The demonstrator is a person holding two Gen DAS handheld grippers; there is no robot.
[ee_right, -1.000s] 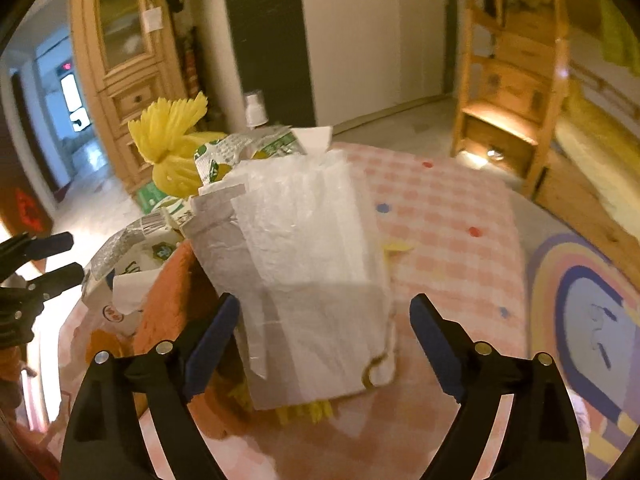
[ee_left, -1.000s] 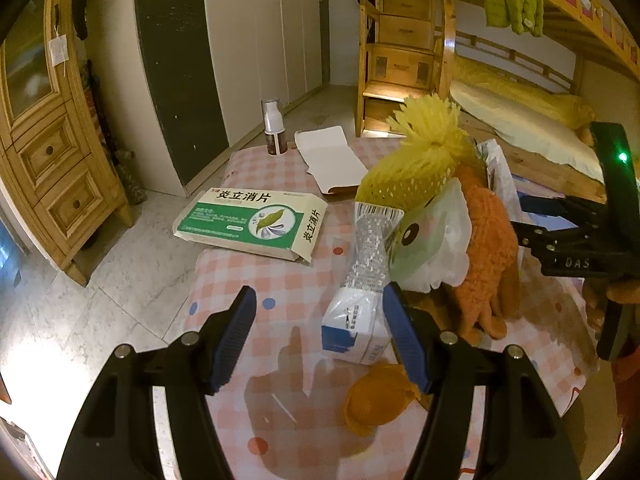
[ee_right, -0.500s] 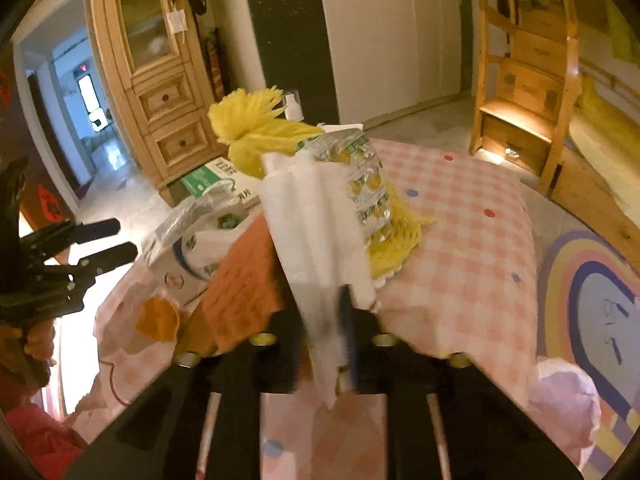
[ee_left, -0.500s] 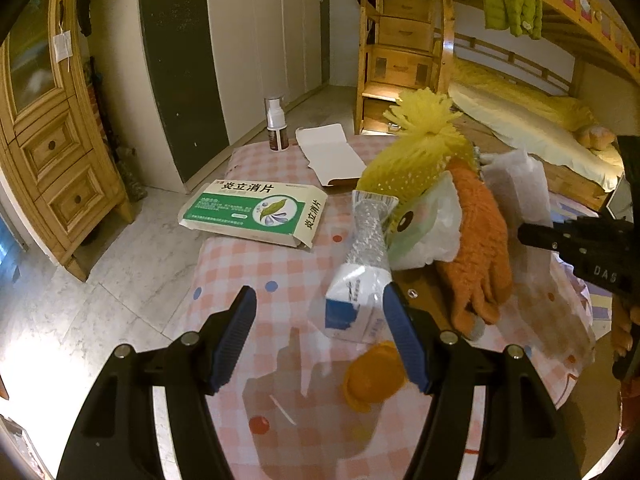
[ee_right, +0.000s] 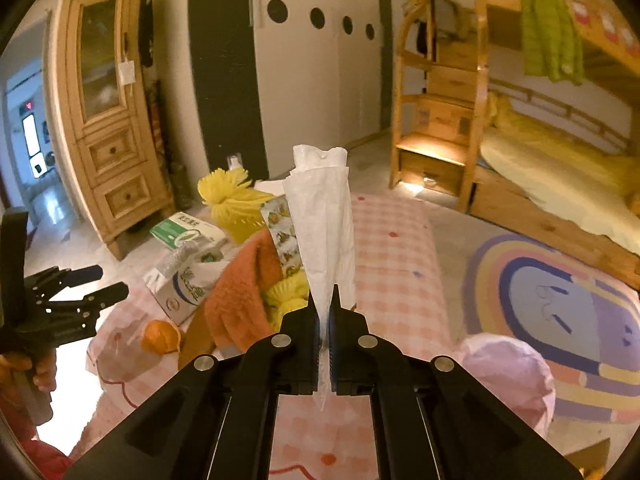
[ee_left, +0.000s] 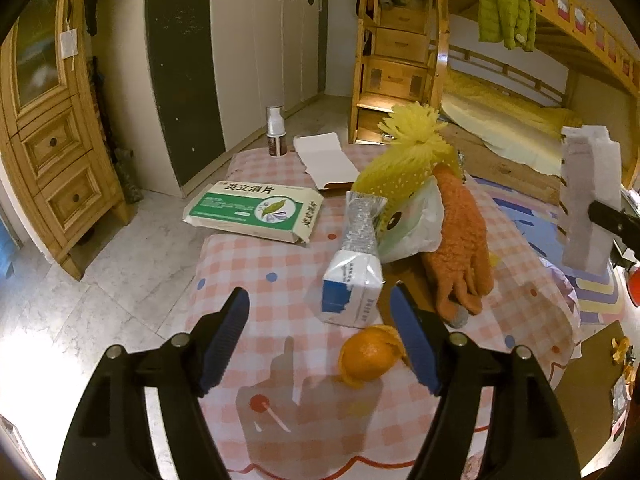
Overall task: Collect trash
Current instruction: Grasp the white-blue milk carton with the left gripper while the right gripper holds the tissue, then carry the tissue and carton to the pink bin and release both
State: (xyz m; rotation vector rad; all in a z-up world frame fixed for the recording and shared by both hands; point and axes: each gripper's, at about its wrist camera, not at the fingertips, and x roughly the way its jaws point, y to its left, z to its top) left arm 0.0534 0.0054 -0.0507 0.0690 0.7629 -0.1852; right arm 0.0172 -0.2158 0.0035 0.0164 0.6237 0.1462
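My right gripper [ee_right: 327, 308] is shut on a white paper wrapper [ee_right: 324, 224] and holds it upright above the table; the wrapper also shows at the right edge of the left wrist view [ee_left: 588, 196]. My left gripper [ee_left: 320, 320] is open and empty above the checked tablecloth [ee_left: 256, 264]. Just ahead of it lie a blue-and-white carton in clear plastic [ee_left: 354, 280] and an orange peel [ee_left: 366, 356]. A green-and-white box [ee_left: 256, 210], an orange glove [ee_left: 460, 248] and a yellow fluffy item [ee_left: 408, 160] also lie on the table.
A small bottle [ee_left: 275, 131] and a flat white card [ee_left: 326, 160] sit at the table's far end. A pink bag [ee_right: 508, 372] is at the table's right. Wooden cabinet [ee_left: 52, 152] left, bunk bed with stairs [ee_left: 400, 60] behind, rainbow rug [ee_right: 560, 300] on the floor.
My right gripper has shut on the white wrapper and lifted it off the pile. My left gripper has drawn back a little, still open, and the orange peel now shows.
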